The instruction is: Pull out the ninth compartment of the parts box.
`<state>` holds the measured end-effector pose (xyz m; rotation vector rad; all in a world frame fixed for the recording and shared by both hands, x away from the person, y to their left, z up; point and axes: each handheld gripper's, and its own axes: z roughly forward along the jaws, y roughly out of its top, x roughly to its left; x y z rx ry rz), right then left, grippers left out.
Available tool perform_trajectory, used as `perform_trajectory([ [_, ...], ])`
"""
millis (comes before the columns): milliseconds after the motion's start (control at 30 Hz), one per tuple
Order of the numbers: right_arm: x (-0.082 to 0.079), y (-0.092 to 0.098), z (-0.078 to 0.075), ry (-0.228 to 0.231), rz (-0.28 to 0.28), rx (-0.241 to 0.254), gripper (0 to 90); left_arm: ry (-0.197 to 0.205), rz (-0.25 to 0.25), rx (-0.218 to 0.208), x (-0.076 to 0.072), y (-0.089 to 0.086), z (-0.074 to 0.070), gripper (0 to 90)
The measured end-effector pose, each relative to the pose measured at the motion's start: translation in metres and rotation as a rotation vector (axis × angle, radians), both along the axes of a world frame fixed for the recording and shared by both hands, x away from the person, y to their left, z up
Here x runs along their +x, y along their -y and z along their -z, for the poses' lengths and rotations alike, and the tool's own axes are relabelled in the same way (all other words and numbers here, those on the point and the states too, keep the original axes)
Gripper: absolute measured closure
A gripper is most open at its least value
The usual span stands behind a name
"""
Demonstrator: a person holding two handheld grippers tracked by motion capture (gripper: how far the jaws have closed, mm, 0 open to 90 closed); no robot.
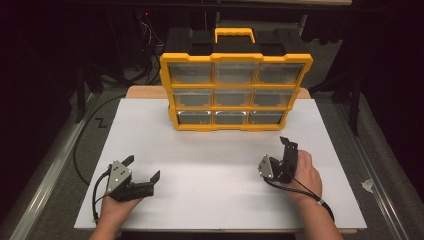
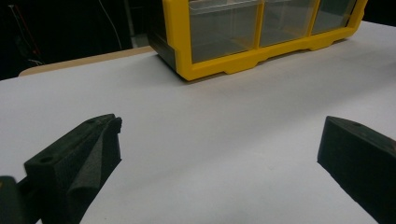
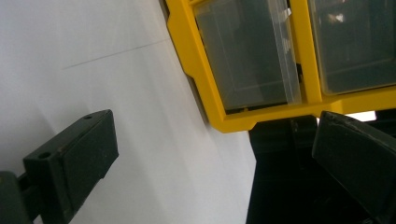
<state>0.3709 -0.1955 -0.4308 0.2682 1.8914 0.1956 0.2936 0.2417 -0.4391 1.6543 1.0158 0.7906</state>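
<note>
Standing upright near the far edge of the bench (image 1: 150, 130), the yellow drawer organizer (image 1: 235, 92) is faced by both grippers, each well apart from it. The left gripper (image 1: 144, 167) is held low by the near-left corner, its fingers (image 2: 79, 158) spread wide and empty; the right gripper (image 1: 285, 150) is tipped on its side toward the near-right, fingers likewise wide and holding nothing. The drawers appear closed, though their contents are perhaps too dim to judge. A hard pull on one drawer could drag or tip the whole organizer, since nothing braces it.
</note>
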Motion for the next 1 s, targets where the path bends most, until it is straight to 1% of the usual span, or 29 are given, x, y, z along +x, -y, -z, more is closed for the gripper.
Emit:
perform_trajectory([
  [33, -0.0002, -0.0012, 0.0008, 0.009, -0.005, -0.023, 1.5, 0.0, 0.0, 0.0, 0.0, 0.0, 0.0, 0.2],
  [67, -0.0002, -0.0012, 0.0008, 0.009, -0.005, -0.023, 1.5, 0.0, 0.0, 0.0, 0.0, 0.0, 0.0, 0.2],
  [133, -0.0006, -0.0027, 0.0012, 0.012, -0.016, -0.049, 1.4, 0.001, -0.001, -0.001, 0.0, -0.0001, -0.0001, 0.2],
  [167, -0.0008, -0.0029, 0.001, 0.015, -0.017, -0.074, 1.4, 0.002, 0.0, 0.001, -0.0003, -0.0001, -0.0002, 0.2],
  [200, -0.0007, -0.0032, 0.0015, 0.015, -0.019, -0.086, 1.4, 0.002, 0.0, 0.001, -0.0003, -0.0001, -0.0002, 0.2],
  [233, -0.0007, -0.0032, 0.0015, 0.015, -0.019, -0.086, 1.4, 0.003, 0.0, 0.001, -0.0003, -0.0001, -0.0002, 0.2],
  [300, -0.0019, -0.0043, 0.0017, 0.025, -0.016, -0.115, 1.4, 0.003, -0.001, 0.002, -0.0003, 0.0, -0.0002, 0.2],
  [333, -0.0019, -0.0043, 0.0017, 0.025, -0.016, -0.115, 1.4, 0.003, -0.001, 0.002, -0.0003, 0.0, -0.0002, 0.2],
  [367, -0.0022, -0.0047, 0.0007, 0.035, -0.025, -0.122, 1.4, 0.004, -0.004, 0.003, -0.0002, -0.0001, -0.0001, 0.2],
  [433, -0.0025, -0.005, 0.0011, 0.033, -0.023, -0.13, 1.4, 0.005, -0.005, 0.004, -0.0003, -0.0001, -0.0002, 0.2],
  [533, -0.0026, -0.0049, 0.0018, 0.042, -0.026, -0.152, 1.4, 0.006, -0.005, 0.005, -0.0005, 0.0, -0.0002, 0.2],
  [667, -0.0029, -0.0044, 0.0009, 0.043, -0.029, -0.157, 1.8, 0.003, -0.003, 0.004, 0.0, 0.0003, 0.0, 0.2],
  [700, -0.0038, -0.0041, -0.0002, 0.04, -0.028, -0.158, 3.5, -0.004, 0.003, -0.002, 0.0007, 0.0008, 0.0006, 0.2],
  [800, -0.0053, -0.0052, -0.0008, 0.054, -0.025, -0.154, 6.5, 0.003, 0.002, 0.002, 0.0008, 0.0006, 0.0003, 0.2],
  [833, -0.0055, -0.0057, -0.0005, 0.055, -0.025, -0.154, 7.1, 0.003, 0.002, 0.002, 0.0008, 0.0006, 0.0003, 0.2],
  [867, -0.0063, -0.0066, -0.0006, 0.06, -0.02, -0.157, 8.7, -0.007, 0.002, 0.003, 0.0008, -0.0005, 0.0001, 0.2],
  [900, -0.0067, -0.0078, -0.0005, 0.069, -0.023, -0.161, 10.5, -0.007, 0.002, 0.003, 0.0008, -0.0005, 0.0001, 0.2],
  [1000, -0.0073, -0.0095, 0.0, 0.076, -0.029, -0.157, 12.5, -0.002, 0.001, 0.004, 0.0003, -0.0014, -0.0003, 0.2],
])
